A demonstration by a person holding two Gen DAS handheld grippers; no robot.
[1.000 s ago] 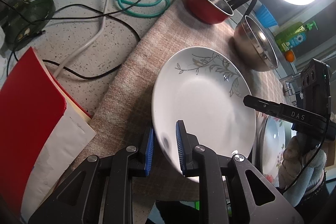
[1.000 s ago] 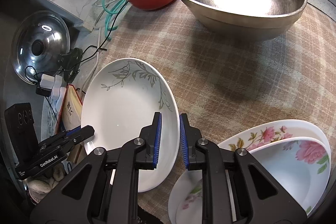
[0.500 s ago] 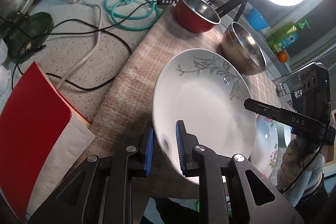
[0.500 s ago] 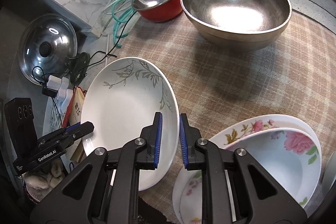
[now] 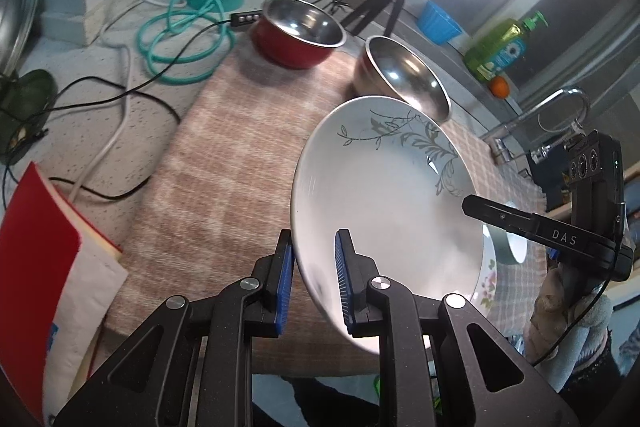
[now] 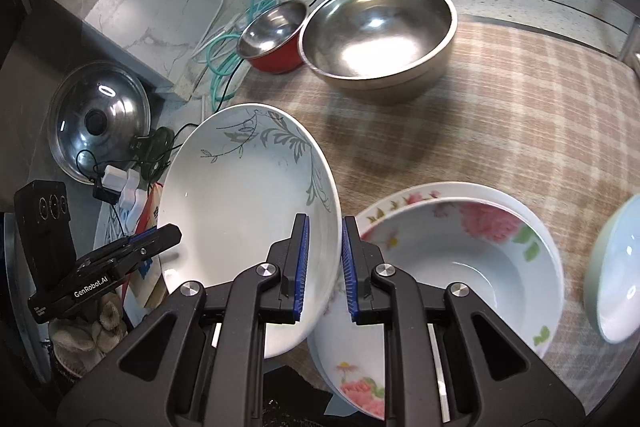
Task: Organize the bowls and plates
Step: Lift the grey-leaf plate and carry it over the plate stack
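Leaf-pattern plate (image 5: 384, 195) clamped by left hand-held gripper (image 5: 314, 281) and right hand-held gripper (image 6: 323, 263), tilted above plaid-clothed surface (image 6: 500, 115).

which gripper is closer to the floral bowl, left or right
Right. The right gripper clamps the leaf-pattern plate on the rim beside the floral bowl. The left gripper grips the plate's opposite rim, away from the bowl.

A home kitchen: faucet (image 5: 560, 103), dish soap bottle (image 5: 500, 47), steel bowls (image 6: 378, 37)
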